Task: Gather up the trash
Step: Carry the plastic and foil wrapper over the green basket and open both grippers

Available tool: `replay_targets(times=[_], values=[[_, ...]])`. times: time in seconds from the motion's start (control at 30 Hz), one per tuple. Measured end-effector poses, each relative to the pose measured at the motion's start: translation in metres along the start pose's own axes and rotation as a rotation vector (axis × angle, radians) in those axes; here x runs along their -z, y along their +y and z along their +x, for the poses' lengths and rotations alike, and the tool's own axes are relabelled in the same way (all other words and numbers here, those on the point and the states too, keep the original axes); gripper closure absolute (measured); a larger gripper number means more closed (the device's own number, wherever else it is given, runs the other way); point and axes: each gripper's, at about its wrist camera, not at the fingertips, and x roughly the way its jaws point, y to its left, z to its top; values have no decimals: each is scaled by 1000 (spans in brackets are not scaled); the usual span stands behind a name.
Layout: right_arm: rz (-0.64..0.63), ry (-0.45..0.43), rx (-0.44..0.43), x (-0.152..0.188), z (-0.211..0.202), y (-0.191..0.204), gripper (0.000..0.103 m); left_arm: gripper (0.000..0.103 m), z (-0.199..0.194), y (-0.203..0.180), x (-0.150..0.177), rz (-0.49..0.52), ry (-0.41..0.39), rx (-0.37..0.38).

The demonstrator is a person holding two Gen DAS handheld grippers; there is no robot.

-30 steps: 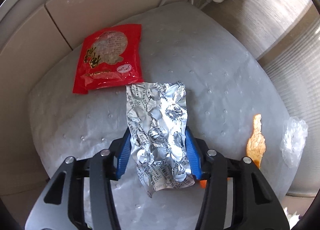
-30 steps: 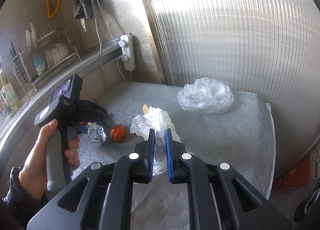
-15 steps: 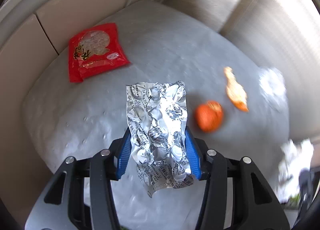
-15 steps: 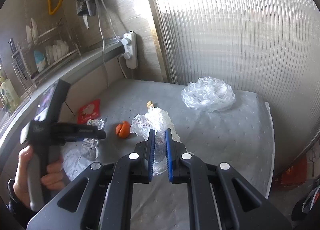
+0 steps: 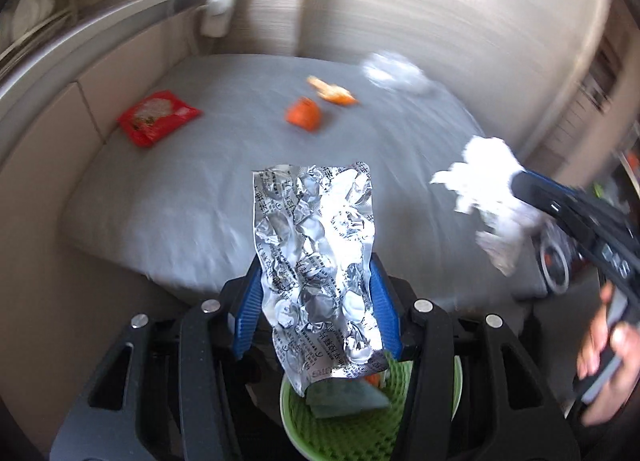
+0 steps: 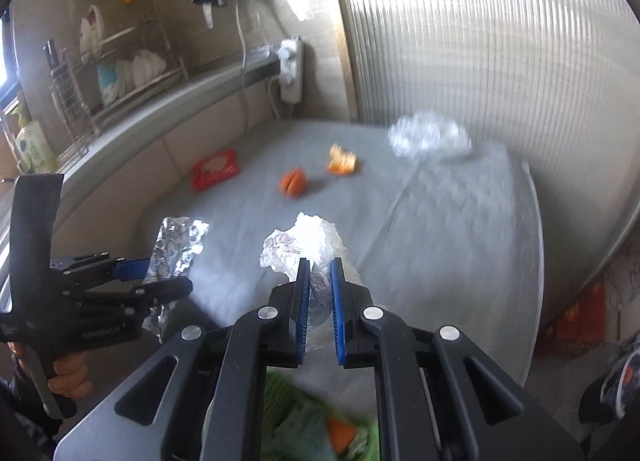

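Observation:
A crumpled silver foil blister sheet (image 5: 316, 245) stands upright in my left gripper (image 5: 314, 281), whose blue pads are shut on its two edges. Under it, off the table's near edge, is a green mesh bin (image 5: 296, 413) with scraps inside. At the right of the left wrist view, my right gripper (image 5: 520, 185) carries a crumpled white paper (image 5: 484, 173). In the right wrist view the right gripper (image 6: 320, 273) is shut on that white paper (image 6: 308, 237), above the green bin (image 6: 280, 385). To its left, the left gripper (image 6: 136, 265) holds the foil sheet (image 6: 176, 241).
On the grey padded table (image 5: 200, 181) lie a red snack packet (image 5: 156, 117), two pieces of orange peel (image 5: 304, 115), and a clear plastic bag (image 5: 394, 73) at the back right. A white power strip (image 5: 220, 1) hangs on the wall. A ribbed translucent panel (image 6: 500, 41) borders the right side.
Both grippers pulled back from the table top toward its near edge, each with its load. The green bin has come into view under them. The left gripper rolled.

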Motion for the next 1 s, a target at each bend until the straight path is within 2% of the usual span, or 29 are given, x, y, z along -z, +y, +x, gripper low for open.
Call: replay_targets(times=[0.17,0.33,0.5,0.63,0.73,0.77,0.8,0.83,0.87,0.93,1.0], values=[[55,91,11,54,-15,11,92,55,-6,-17,50,123,9,87],[98,177,21,93,-18,18,92,55,4,-17,76,127,76,141],[87,224,18,110,-16,29,92,55,16,-14,83,106,126,160],[39,261,4,119,-13,42,92,55,15,-15,92,136,125,165],[31,277,10,127,-8,46,86,55,15,-18,98,153,133,180],[38,279,10,129,-6,45,65,55,15,-20,100,160,138,188],[54,281,9,131,-4,44,35,55,15,-21,102,168,143,193],[65,278,16,131,-3,44,24,55,16,-23,103,177,149,197],[78,266,30,131,-4,43,16,54,17,-25,105,184,153,201],[91,255,32,129,-4,40,15,54,20,-29,106,200,165,206],[105,234,51,126,-7,36,5,54,22,-32,107,212,174,208]])
